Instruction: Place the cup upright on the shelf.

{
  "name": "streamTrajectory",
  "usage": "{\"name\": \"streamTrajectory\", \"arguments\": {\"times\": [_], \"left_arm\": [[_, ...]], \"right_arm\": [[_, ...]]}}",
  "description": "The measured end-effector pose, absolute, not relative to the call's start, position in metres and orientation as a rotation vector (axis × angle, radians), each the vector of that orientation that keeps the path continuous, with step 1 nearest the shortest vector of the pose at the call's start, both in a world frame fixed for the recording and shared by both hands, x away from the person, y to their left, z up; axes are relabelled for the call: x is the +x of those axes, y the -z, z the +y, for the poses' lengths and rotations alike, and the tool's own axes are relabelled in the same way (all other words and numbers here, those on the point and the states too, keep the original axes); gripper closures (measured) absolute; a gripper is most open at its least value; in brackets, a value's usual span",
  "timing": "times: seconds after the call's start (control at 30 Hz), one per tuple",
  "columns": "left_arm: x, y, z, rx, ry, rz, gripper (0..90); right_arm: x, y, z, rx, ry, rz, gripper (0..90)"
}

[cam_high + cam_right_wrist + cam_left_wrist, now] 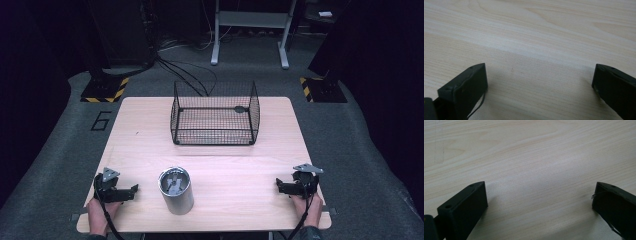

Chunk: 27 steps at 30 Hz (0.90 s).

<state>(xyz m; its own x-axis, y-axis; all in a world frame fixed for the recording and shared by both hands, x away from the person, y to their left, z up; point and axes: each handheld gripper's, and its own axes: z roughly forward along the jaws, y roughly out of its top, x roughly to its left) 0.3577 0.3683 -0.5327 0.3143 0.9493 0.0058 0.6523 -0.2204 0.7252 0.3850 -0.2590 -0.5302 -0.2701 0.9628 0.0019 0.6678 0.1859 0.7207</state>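
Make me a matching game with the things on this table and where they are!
Things:
1. wire basket
2. metal cup
3. left gripper
4. right gripper

Places:
A. near the table's right front corner, jaws wide apart
B. far middle of the table
C. near the table's left front corner, jaws wide apart
D. front of the table, between the two grippers, closer to the left one

Pairs: 1-B, 2-D, 3-C, 4-A
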Motion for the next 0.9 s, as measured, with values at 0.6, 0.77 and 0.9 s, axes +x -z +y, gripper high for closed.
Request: {"name": "streamTrajectory", "arguments": {"times": [0.6, 0.77, 0.9], "left_arm": [[0.3573, 0.5325, 0.3664, 1.992, -0.582, 1.344, 0.1], [0.3571, 0.5311, 0.3664, 2.011, -0.549, 1.290, 0.0], [0.3542, 0.5287, 0.3656, 2.012, -0.533, 1.246, 0.1]], "right_arm": [[0.3851, 0.5302, -0.2591, 1.526, -0.856, 2.009, 0.0], [0.3851, 0.5302, -0.2587, 1.532, -0.860, 2.003, 0.0], [0.3850, 0.5301, -0.2588, 1.533, -0.861, 2.003, 0.0]]}}
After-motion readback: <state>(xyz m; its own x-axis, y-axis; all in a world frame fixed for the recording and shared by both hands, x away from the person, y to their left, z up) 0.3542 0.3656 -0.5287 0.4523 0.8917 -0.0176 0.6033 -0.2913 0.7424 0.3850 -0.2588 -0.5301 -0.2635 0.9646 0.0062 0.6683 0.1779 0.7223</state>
